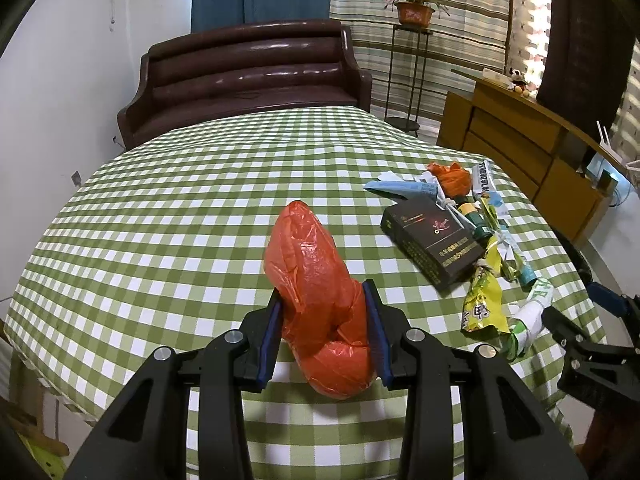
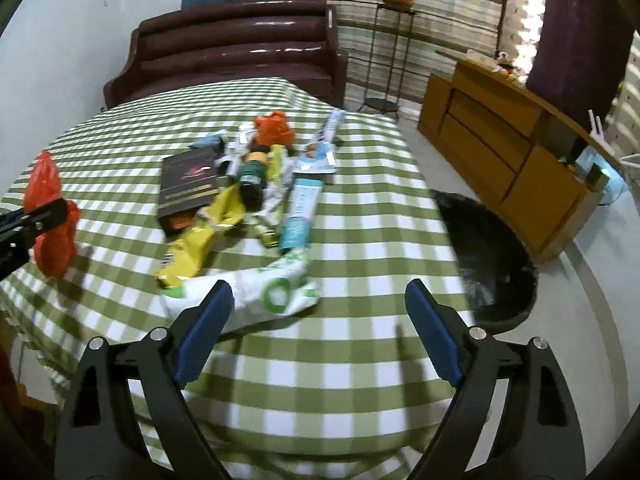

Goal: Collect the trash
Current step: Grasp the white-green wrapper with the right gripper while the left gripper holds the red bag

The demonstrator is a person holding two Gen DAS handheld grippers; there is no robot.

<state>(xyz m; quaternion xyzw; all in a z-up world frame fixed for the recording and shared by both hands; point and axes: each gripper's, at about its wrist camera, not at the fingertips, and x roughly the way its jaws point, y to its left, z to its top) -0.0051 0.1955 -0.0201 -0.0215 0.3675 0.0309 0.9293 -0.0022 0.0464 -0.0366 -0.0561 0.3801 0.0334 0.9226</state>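
My left gripper point(image 1: 325, 300) is shut on a crumpled red plastic bag point(image 1: 316, 280), held above the green checked tablecloth point(image 1: 180, 208); that red bag point(image 2: 50, 216) also shows at the left edge of the right wrist view. My right gripper point(image 2: 319, 300) stands open over the cloth, nothing between its blue pads point(image 2: 430, 332). Just ahead of its left finger lies a white and green wrapper point(image 2: 276, 288). Beyond it sits a trash pile: a yellow wrapper point(image 2: 192, 248), a dark box point(image 2: 188, 180), a light blue carton point(image 2: 300, 212) and a small orange bag point(image 2: 274, 126). The dark box point(image 1: 432, 236) also appears in the left wrist view.
A dark brown sofa point(image 1: 248, 72) stands behind the table. A wooden cabinet point(image 2: 500, 152) runs along the right wall, with a plant stand point(image 2: 390, 48) beside it. A black lined bin point(image 2: 496, 256) sits on the floor at the table's right edge.
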